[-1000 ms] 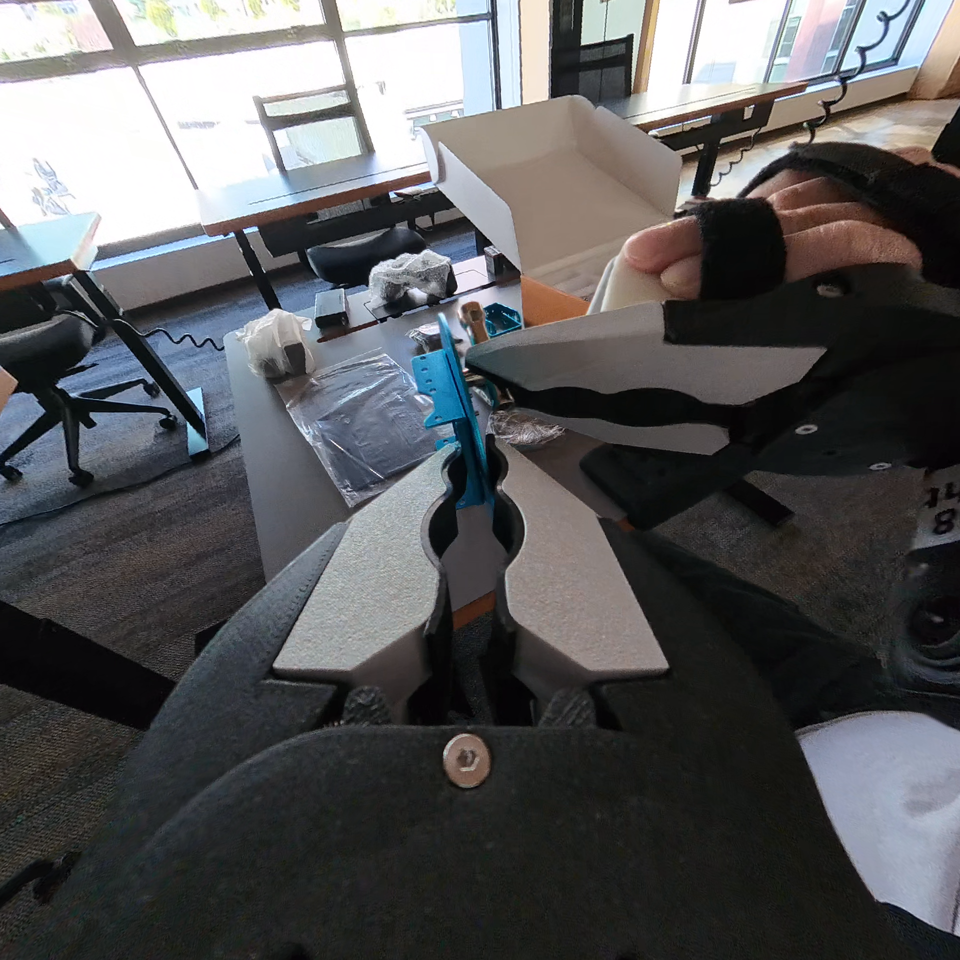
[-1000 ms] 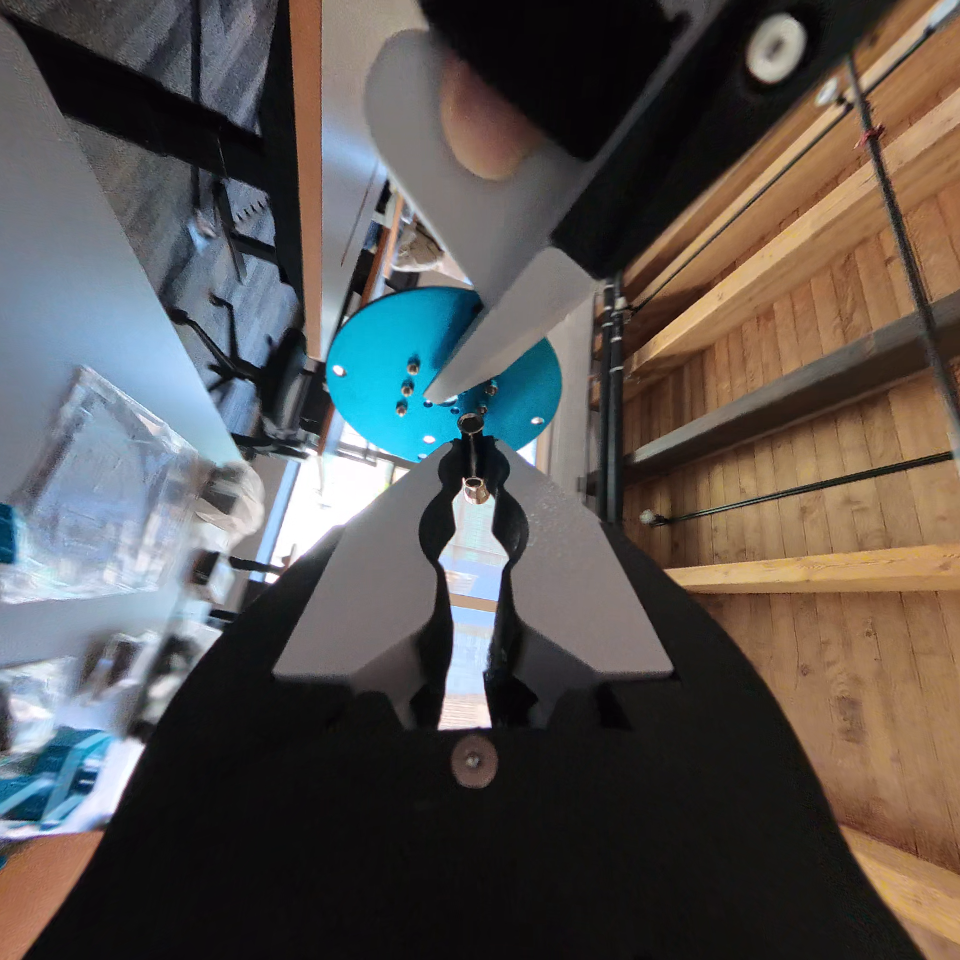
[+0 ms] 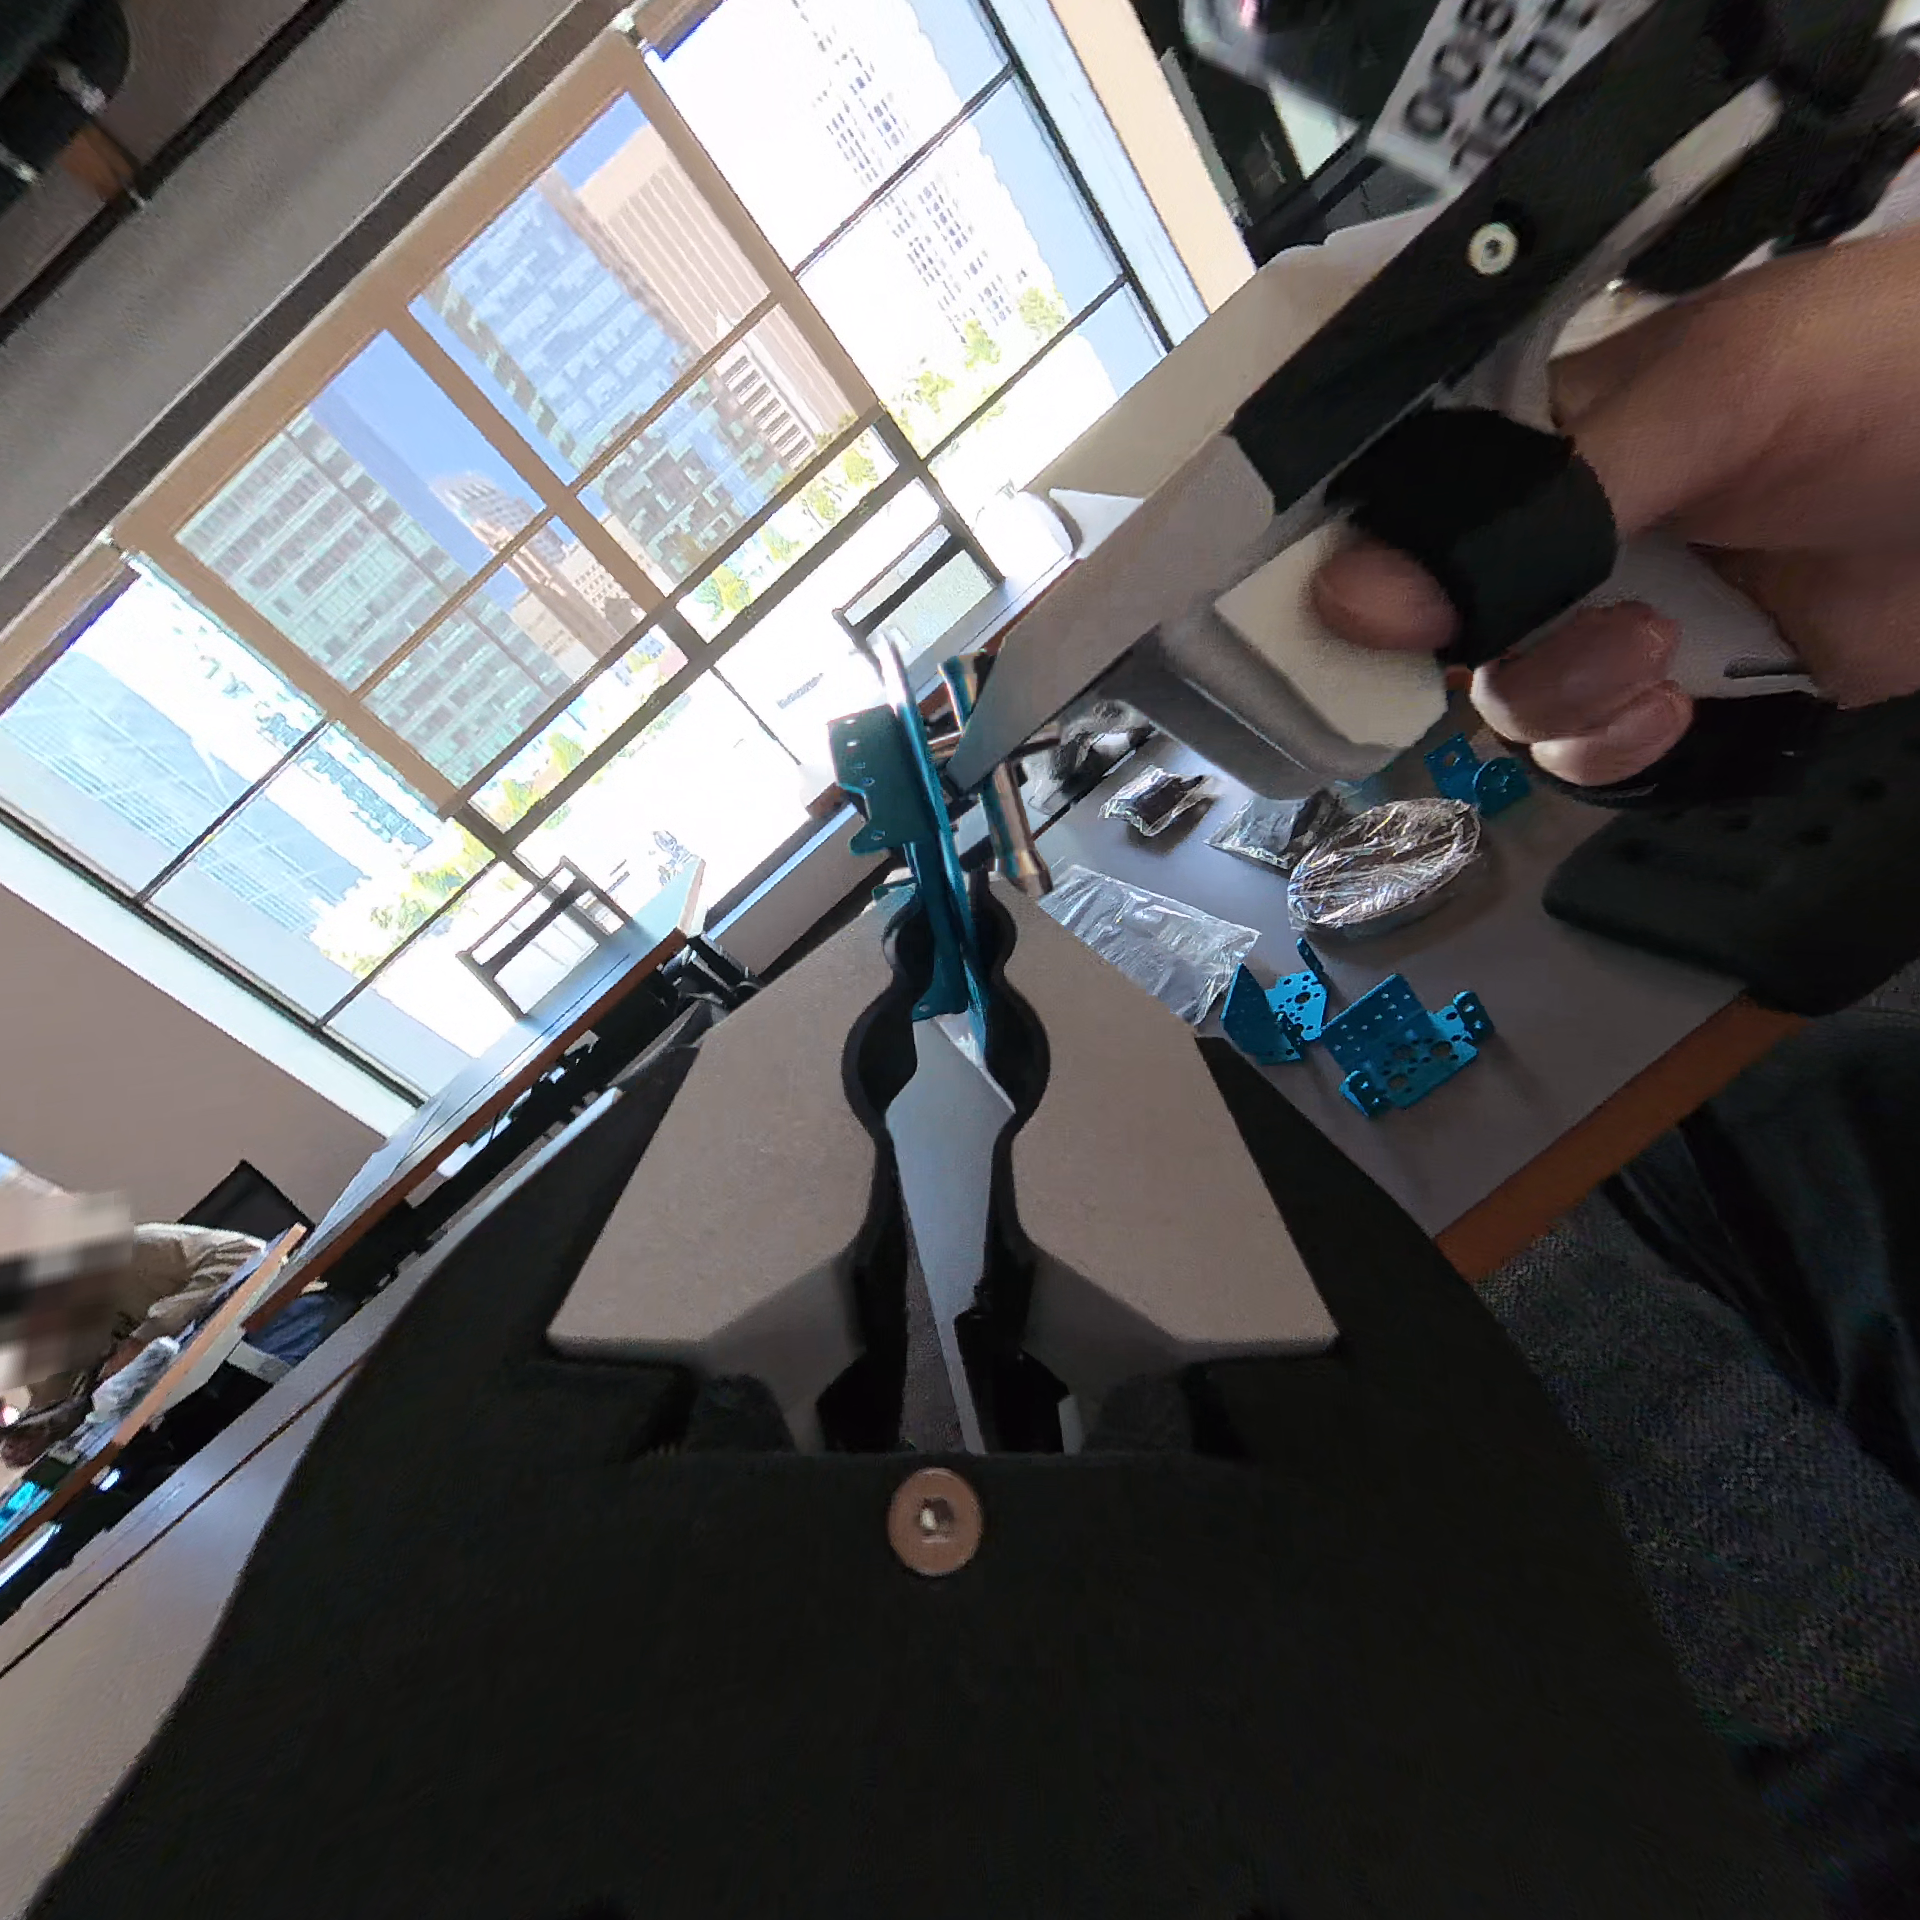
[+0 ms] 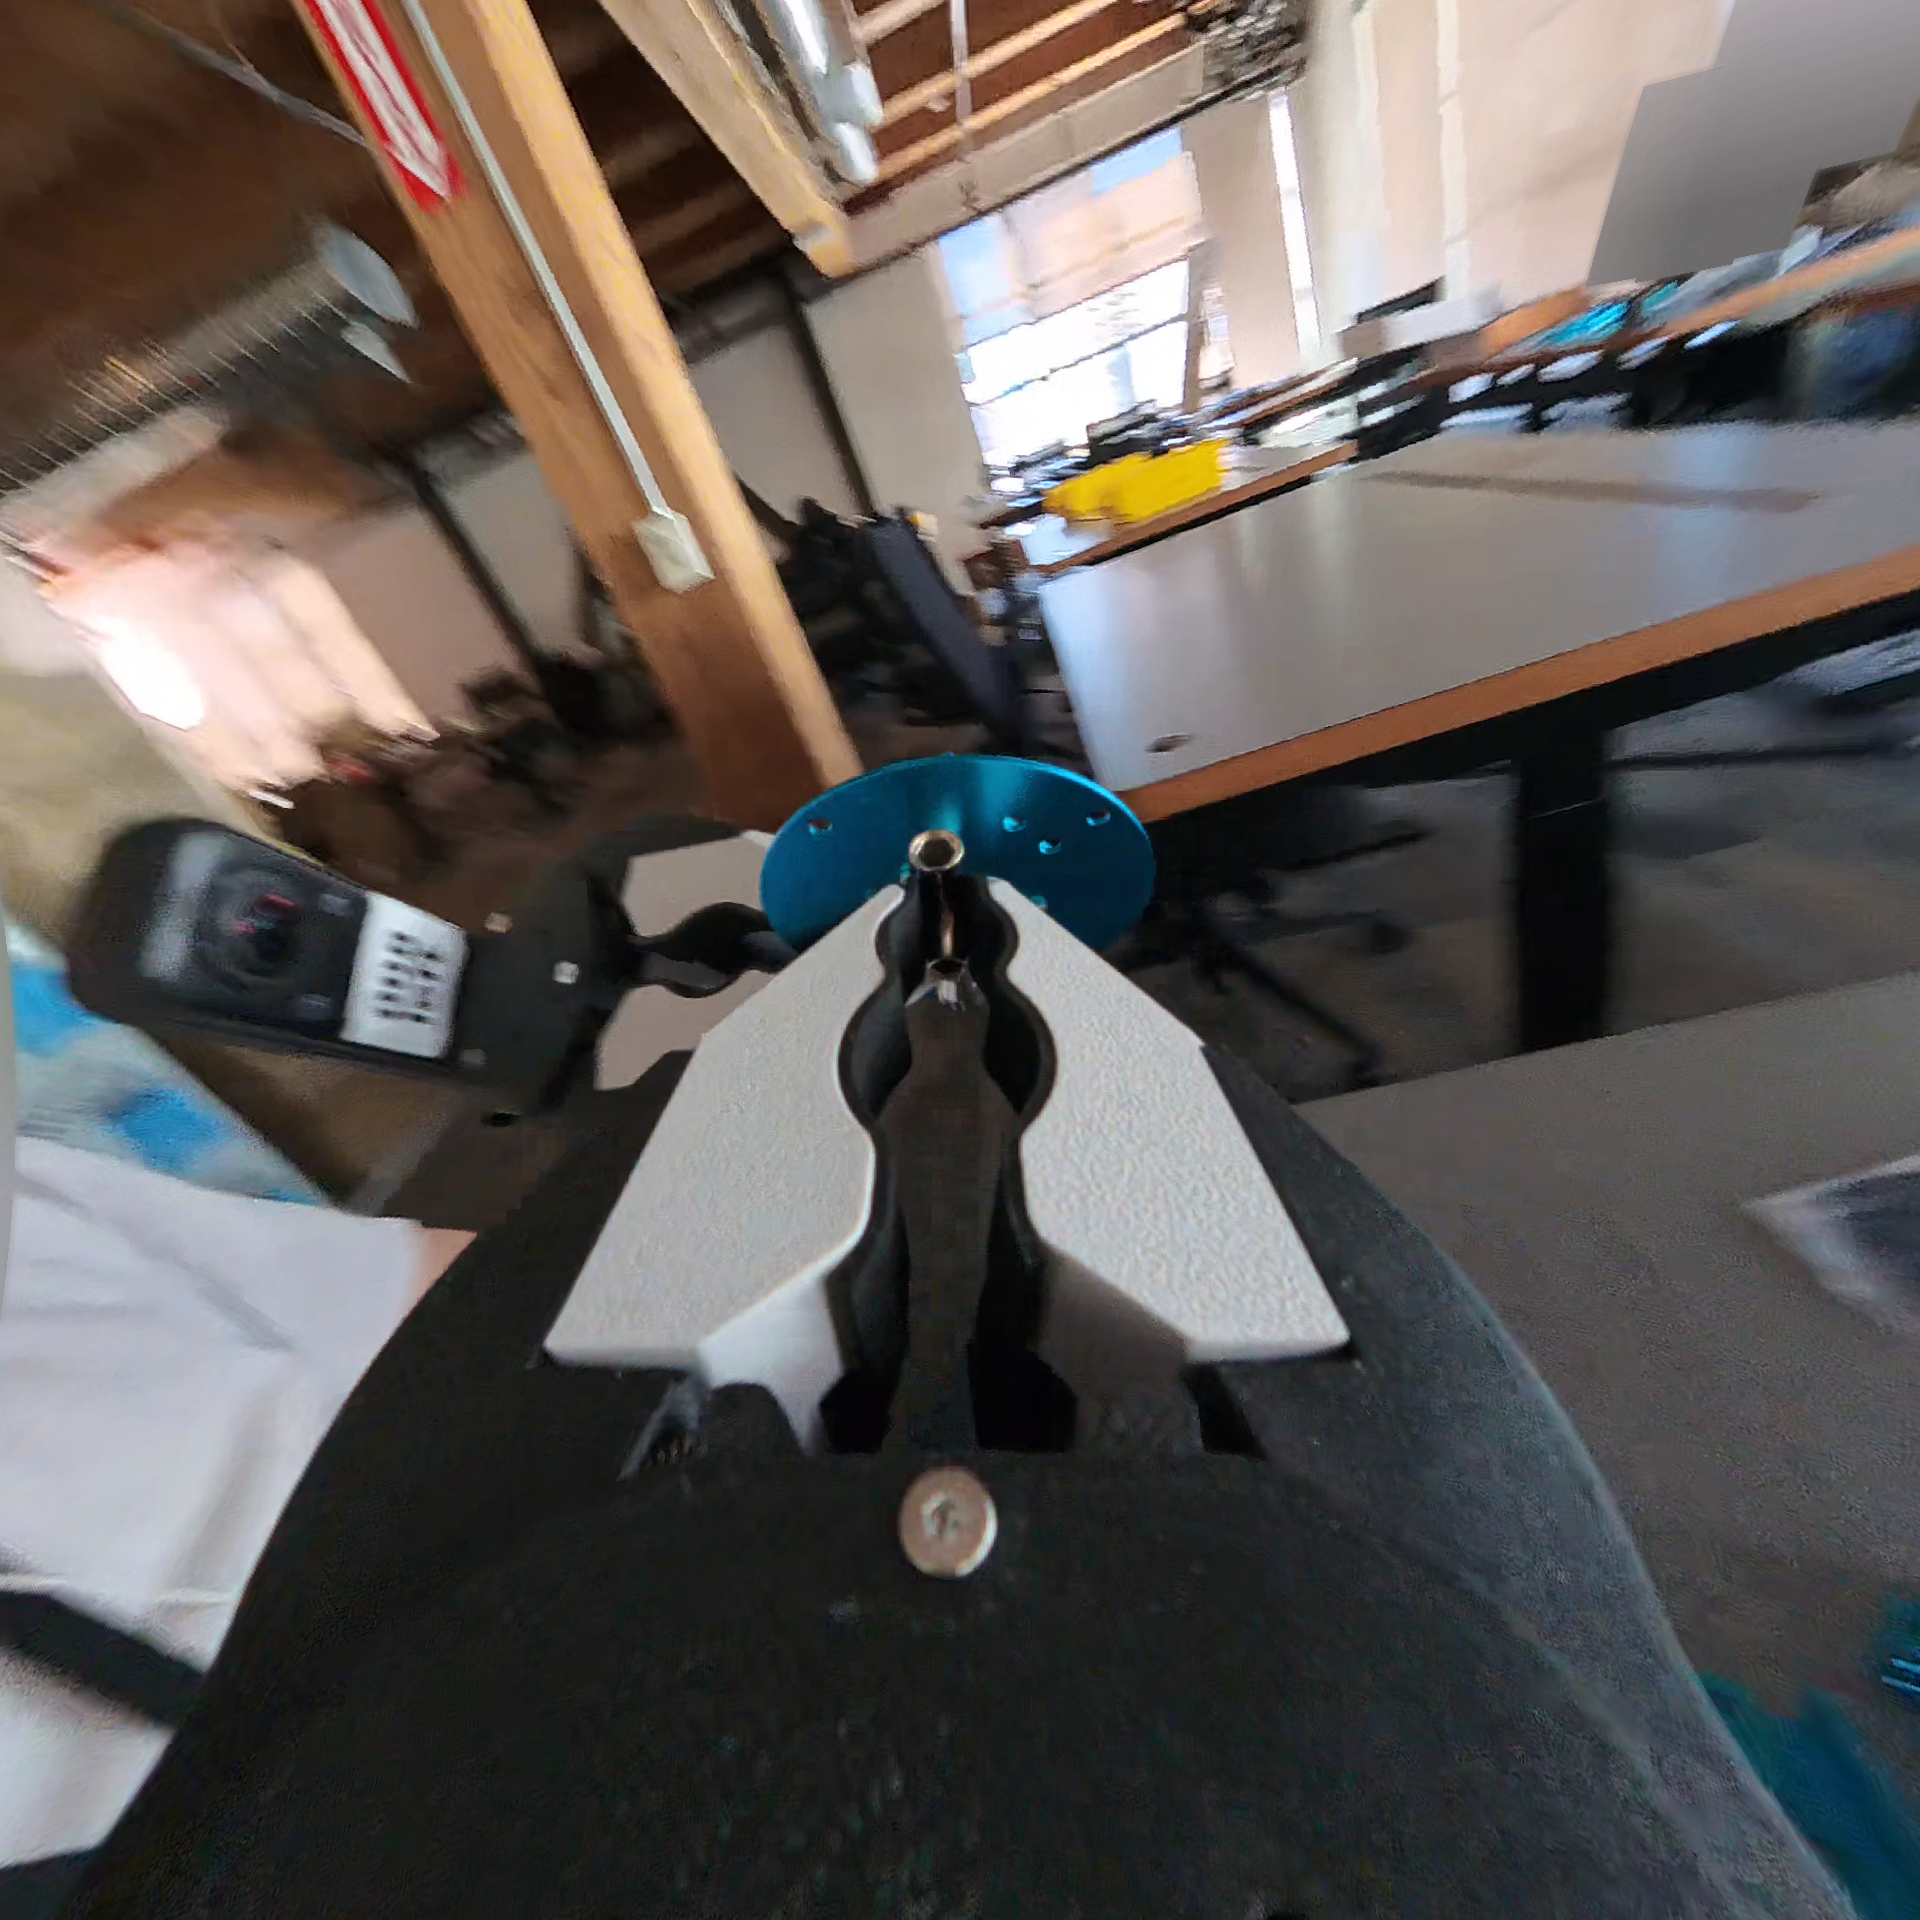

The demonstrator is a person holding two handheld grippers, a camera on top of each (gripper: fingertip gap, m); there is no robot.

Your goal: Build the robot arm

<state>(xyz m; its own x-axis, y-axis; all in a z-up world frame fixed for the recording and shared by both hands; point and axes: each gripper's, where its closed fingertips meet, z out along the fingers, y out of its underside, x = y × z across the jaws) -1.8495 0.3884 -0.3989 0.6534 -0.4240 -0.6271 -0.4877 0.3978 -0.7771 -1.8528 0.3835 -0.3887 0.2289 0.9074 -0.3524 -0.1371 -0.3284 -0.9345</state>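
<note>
Blue plate (image 3: 914, 831) is clamped edge-on in the closed left hand-held gripper (image 3: 940, 935), above the desk (image 3: 1558, 1049). A metal standoff (image 4: 935, 883) is pinched by the right hand-held gripper (image 4: 951, 914) against the plate; misalignment could let it slip out.

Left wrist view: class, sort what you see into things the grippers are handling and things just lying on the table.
Handled:
- blue disc, clamped edge-on in the left gripper
- silver pin, pinched by the right gripper at the disc

Lying on the table:
- blue brackets
- wrapped dark roll
- clear plastic bags
</note>
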